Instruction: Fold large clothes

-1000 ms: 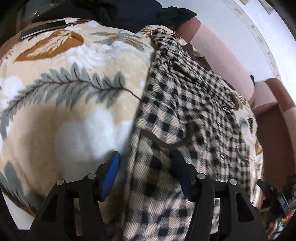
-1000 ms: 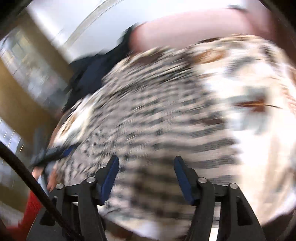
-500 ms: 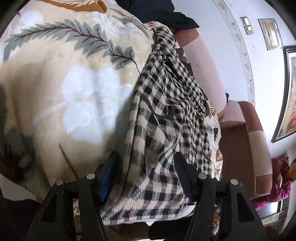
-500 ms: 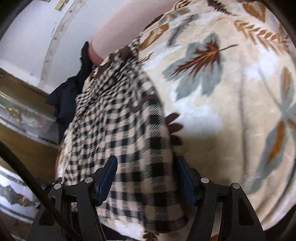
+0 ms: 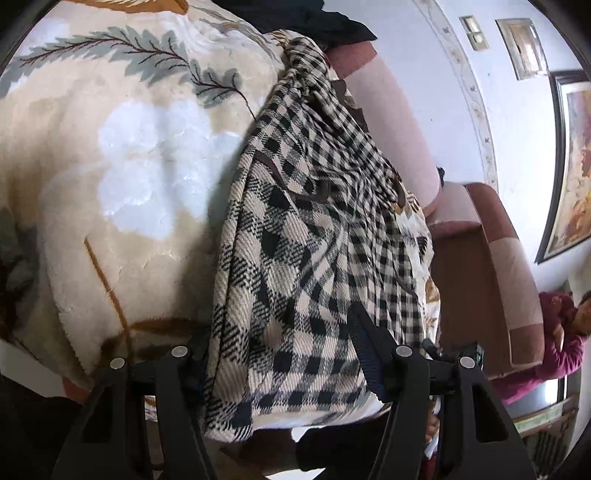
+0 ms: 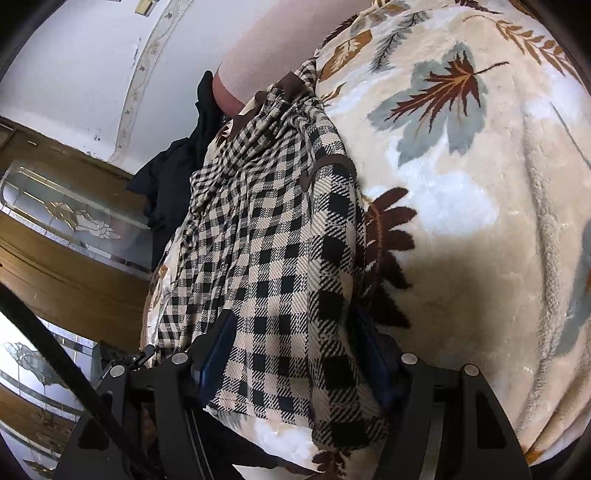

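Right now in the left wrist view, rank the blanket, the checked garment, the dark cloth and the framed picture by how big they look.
1. blanket
2. checked garment, close to the lens, so inflated
3. and 4. dark cloth and framed picture: alike, both cut off.

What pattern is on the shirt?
Black and cream checks on the shirt; clearest in the right wrist view.

A: Can you see the left blue pad of the left gripper (image 5: 282, 354)?

B: No. The black-and-cream checked cloth (image 5: 295, 266) hangs over it.

A: And the person in the pink top (image 5: 554, 332)?

B: Cut off by the picture's edge. The cloth's far end (image 6: 291, 85) is bunched up too.
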A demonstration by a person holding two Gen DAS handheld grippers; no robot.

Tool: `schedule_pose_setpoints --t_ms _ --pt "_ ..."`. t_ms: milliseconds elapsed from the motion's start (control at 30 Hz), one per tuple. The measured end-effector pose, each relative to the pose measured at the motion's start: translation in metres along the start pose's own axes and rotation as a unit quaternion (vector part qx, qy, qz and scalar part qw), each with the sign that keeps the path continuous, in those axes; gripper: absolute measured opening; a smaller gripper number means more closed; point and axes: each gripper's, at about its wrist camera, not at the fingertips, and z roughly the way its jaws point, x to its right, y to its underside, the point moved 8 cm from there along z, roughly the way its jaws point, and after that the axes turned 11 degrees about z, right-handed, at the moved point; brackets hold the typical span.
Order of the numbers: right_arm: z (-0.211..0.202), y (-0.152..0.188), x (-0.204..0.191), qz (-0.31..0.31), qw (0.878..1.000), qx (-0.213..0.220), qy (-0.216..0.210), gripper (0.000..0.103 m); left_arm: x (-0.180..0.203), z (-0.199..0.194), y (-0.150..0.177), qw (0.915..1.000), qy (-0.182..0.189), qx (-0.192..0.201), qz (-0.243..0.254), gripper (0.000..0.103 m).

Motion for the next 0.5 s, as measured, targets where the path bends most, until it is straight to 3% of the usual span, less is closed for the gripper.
schedule_pose_setpoints --t_ms 200,233,267,300,333,367,433,500 --pt "0.007 0.010 -0.009 -0.060 0.995 0.031 0.071 0.070 0.012 0.006 0.001 0.9980 -0.057 0.006 0.026 0.060" --pt "0.009 0.013 -0.011 -0.078 0.992 0.041 0.090 0.069 0.014 0.007 0.002 0.9970 -0.069 0.003 0.034 0.058" --pt "0.009 0.016 -0.013 -0.090 0.989 0.048 0.107 0.067 0.015 0.008 0.004 0.9955 -0.085 -0.004 0.043 0.038" --pt "0.010 0.016 -0.012 -0.096 0.987 0.052 0.122 0.056 0.016 0.011 0.006 0.9934 -0.101 -0.017 0.051 0.009" --pt "0.011 0.015 -0.011 -0.098 0.985 0.053 0.135 0.033 0.015 0.013 0.009 0.9922 -0.110 -0.030 0.051 0.007" --pt "0.010 0.013 -0.008 -0.092 0.985 0.051 0.136 0.020 0.014 0.011 0.009 0.9930 -0.106 -0.029 0.042 0.007" --pt "0.003 0.007 -0.001 -0.058 0.992 0.041 0.105 0.009 0.014 0.005 0.009 0.9936 -0.106 -0.023 0.031 0.006" --pt "-0.008 0.004 0.003 -0.036 0.995 0.040 0.082 0.009 0.019 -0.004 0.010 0.9942 -0.102 -0.015 0.029 0.006"
